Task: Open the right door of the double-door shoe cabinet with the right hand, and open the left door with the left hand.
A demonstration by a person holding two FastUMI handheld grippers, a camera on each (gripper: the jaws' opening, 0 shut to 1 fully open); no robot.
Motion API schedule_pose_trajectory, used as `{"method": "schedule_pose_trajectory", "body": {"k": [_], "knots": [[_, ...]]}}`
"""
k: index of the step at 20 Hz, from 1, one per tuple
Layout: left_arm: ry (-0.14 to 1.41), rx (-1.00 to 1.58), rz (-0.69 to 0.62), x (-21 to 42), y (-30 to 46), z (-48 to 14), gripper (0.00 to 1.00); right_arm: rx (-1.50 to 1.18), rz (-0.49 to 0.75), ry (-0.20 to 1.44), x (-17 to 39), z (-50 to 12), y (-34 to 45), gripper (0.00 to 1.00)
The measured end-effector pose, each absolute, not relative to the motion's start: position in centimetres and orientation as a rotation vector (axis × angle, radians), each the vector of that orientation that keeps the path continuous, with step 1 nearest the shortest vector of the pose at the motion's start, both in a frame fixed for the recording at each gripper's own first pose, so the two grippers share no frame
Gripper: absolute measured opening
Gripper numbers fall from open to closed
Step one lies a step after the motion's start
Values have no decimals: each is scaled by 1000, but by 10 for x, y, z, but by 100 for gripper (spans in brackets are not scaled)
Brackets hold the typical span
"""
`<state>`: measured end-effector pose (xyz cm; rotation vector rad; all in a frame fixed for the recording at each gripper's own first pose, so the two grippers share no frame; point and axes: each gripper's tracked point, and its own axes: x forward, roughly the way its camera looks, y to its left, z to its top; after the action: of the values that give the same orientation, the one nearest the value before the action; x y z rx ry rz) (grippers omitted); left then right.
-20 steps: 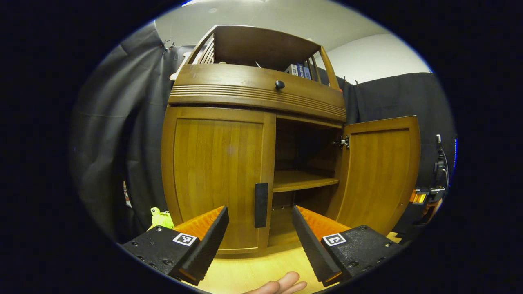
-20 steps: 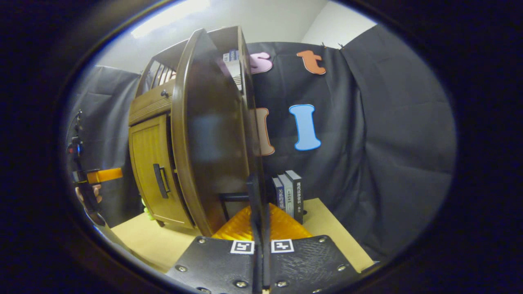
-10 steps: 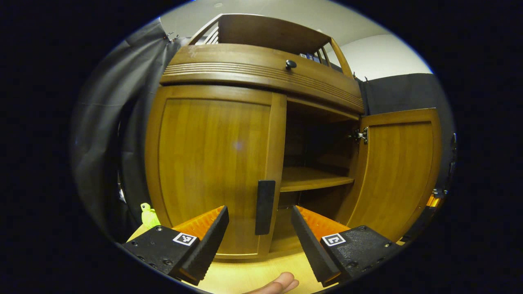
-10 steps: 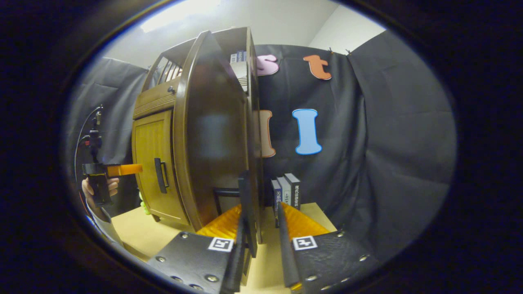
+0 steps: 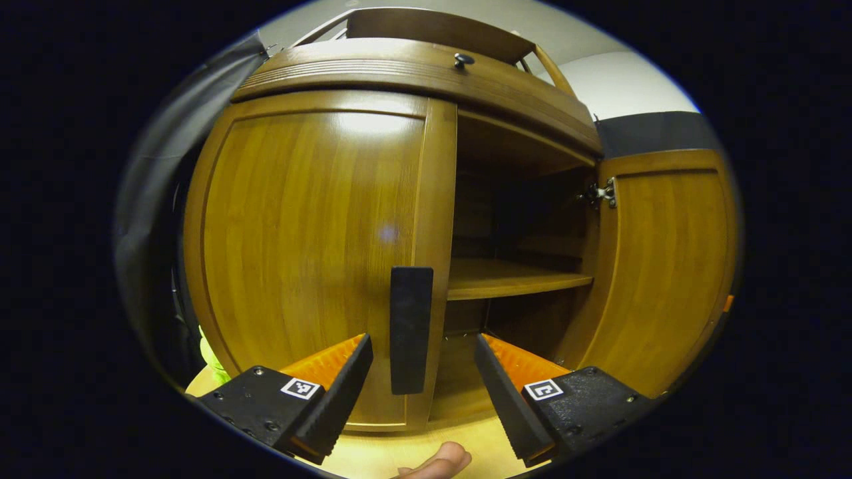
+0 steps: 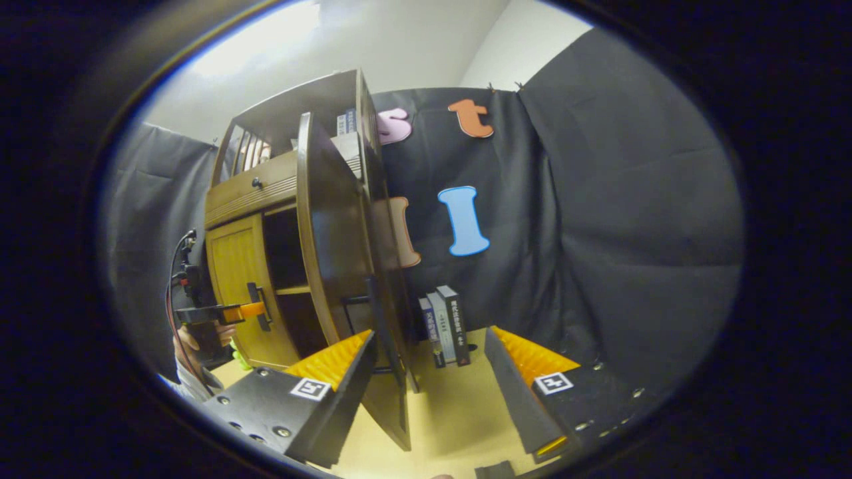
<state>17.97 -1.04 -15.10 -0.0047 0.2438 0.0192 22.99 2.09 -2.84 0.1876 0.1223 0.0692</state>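
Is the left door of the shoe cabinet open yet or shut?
Shut. In the left gripper view the left door sits flush in the frame, its handle ungripped between the open left gripper; the right door is swung open.

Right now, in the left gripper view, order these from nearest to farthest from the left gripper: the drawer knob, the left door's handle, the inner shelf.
1. Left door's handle: a dark bar straight ahead, above the gap between the open fingers of the left gripper.
2. Inner shelf: right of the handle, set back inside the cabinet.
3. Drawer knob: high on the drawer front.
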Motion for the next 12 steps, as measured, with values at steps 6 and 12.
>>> {"method": "schedule_pose_trajectory", "body": {"k": [6,12], "knots": [[174,51,153,205,12,-165,90,140,75,32,192,-7,81,97],[33,194,123,213,6,-138,46,122,81,16,166,-9,127,98]]}}
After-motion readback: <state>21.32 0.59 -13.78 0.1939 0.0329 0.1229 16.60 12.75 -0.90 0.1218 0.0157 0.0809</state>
